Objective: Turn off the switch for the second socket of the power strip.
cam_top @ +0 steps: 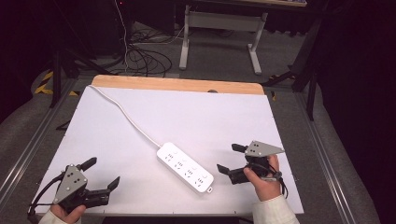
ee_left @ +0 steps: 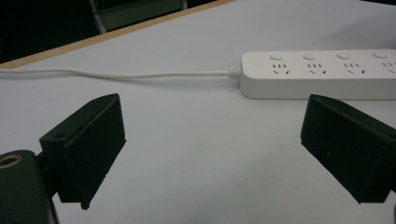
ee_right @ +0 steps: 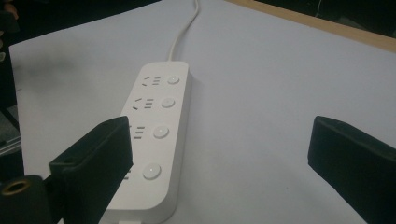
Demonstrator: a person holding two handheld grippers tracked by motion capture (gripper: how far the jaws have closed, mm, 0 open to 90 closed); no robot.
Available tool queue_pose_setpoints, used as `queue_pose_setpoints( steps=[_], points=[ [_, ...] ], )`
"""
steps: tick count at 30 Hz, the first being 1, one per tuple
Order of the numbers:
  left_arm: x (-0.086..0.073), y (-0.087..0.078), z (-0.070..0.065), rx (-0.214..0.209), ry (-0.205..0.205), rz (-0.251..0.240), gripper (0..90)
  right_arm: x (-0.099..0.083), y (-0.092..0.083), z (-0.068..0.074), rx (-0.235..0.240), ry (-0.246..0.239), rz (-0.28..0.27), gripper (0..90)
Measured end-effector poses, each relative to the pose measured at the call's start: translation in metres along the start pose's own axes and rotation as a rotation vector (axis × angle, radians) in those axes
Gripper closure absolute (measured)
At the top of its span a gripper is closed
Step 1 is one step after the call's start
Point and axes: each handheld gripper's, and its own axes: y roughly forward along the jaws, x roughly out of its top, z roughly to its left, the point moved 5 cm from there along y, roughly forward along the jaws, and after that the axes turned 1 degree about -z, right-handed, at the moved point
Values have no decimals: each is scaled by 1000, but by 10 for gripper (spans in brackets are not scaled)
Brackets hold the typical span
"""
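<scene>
Overhead, white table (cam_top: pixel 196 112), cable-strewn grey floor (cam_top: pixel 154 56).

- The high view looks forward and down from the person's side, taking in the whole white table (cam_top: pixel 196 116) and the floor beyond.
- The left gripper view sits low and close to the table, looking along its jaws across the surface toward the power strip (ee_left: pixel 322 72) and its cord (ee_left: pixel 140 74).
- The right gripper view looks slightly downward, nearer to the power strip, seeing it lengthwise.
- All three views share the power strip.
</scene>
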Motion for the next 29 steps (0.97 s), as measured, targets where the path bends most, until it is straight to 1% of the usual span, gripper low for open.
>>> queue_pose_setpoints(
  steps=[3, 5, 7, 8, 13, 14, 16, 18, 20, 23, 24, 25, 26, 27, 28, 29],
  points=[
    [0, 1, -1, -1, 9, -4, 67, -9, -4, -4, 0, 22, -11, 69],
    [0, 1, -2, -6, 7, -8, 66, -15, -6, -6, 2, 26, -16, 69],
    [0, 1, -1, 3, 20, -10, 65, -22, -7, -7, 4, 30, -21, 68],
    [0, 1, -1, 5, 13, -15, 65, -26, -8, -7, 4, 30, -20, 68],
    [-1, -1, 0, 6, 7, -25, 66, -42, -9, -7, 2, 22, -6, 65],
    [-1, -1, 1, 7, 12, -24, 65, -45, -9, -7, 2, 19, -3, 64],
    [-2, -2, 1, 11, 7, -23, 65, -52, -10, -6, 0, 18, 0, 63],
    [-3, -3, 1, 7, -1, -28, 65, -59, -10, -5, 1, 8, 26, 59],
    [-4, -5, 2, 8, 1, -24, 63, -66, -11, -5, -1, 7, 45, 59],
    [-7, -6, 4, 3, 0, -14, 54, -70, -12, -4, 2, 7, 49, 56],
    [-8, -7, 4, -1, -8, -7, 54, -70, -13, -4, -2, 2, 49, 56],
    [-9, -7, 5, -8, -5, 8, 54, -70, -13, -4, -2, 2, 49, 56],
    [-9, -7, 6, -11, -5, 19, 54, -69, -13, -4, -1, 8, 47, 56],
    [-9, -7, 6, -22, -23, 20, 54, -69, -14, -5, 2, 15, 45, 56],
    [-9, -7, 7, -31, -27, 21, 54, -69, -14, -5, 11, 27, 39, 56],
    [-9, -7, 7, -32, -32, 19, 55, -69, -14, -5, 23, 37, 33, 58]
  ],
)
